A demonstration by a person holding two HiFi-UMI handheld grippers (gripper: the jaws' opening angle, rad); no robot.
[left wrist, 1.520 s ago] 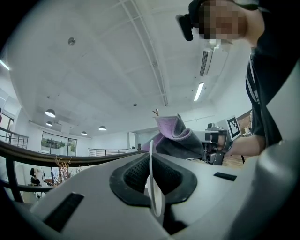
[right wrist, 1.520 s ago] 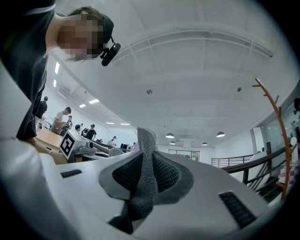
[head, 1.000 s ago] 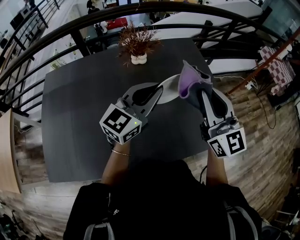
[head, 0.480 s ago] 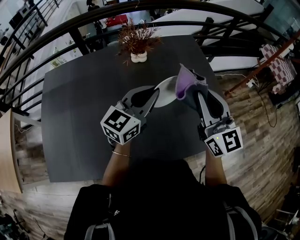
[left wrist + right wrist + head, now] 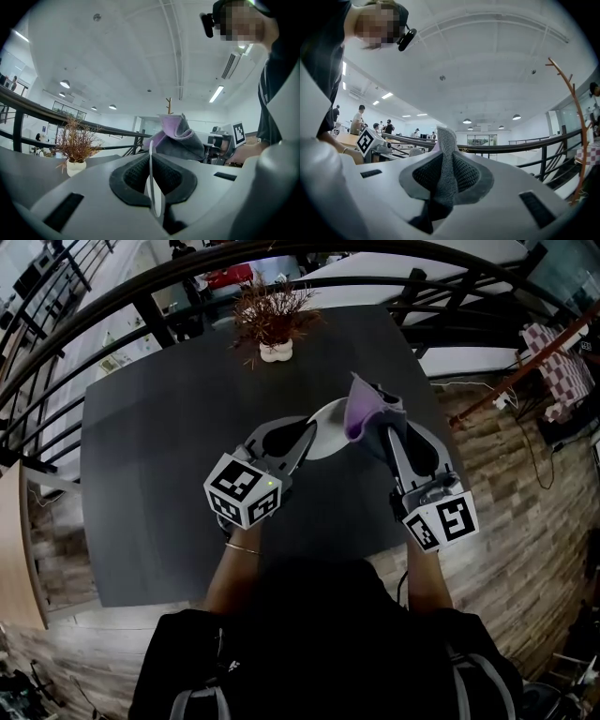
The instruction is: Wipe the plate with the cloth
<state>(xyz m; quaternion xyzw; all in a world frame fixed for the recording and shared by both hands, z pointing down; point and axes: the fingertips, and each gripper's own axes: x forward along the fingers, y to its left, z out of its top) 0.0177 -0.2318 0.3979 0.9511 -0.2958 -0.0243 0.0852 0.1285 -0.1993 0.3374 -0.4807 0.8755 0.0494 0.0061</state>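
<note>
Over the table [image 5: 150, 427], left gripper [image 5: 302, 434] pinches the plate [image 5: 332, 418] by its rim, right gripper [image 5: 384, 420] pinches the cloth [image 5: 358, 412] just beside it.

Left claw [image 5: 302, 435] with the plate [image 5: 330, 420] and right claw [image 5: 382, 427] with the cloth [image 5: 361, 407], both lower, nearer the table [image 5: 141, 427].

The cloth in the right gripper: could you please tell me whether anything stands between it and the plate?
Nothing visible does. The right gripper is shut on the cloth, the left gripper is shut on the plate at its rim, and the cloth sits directly beside the plate's right edge. Whether they touch is unclear.
</note>
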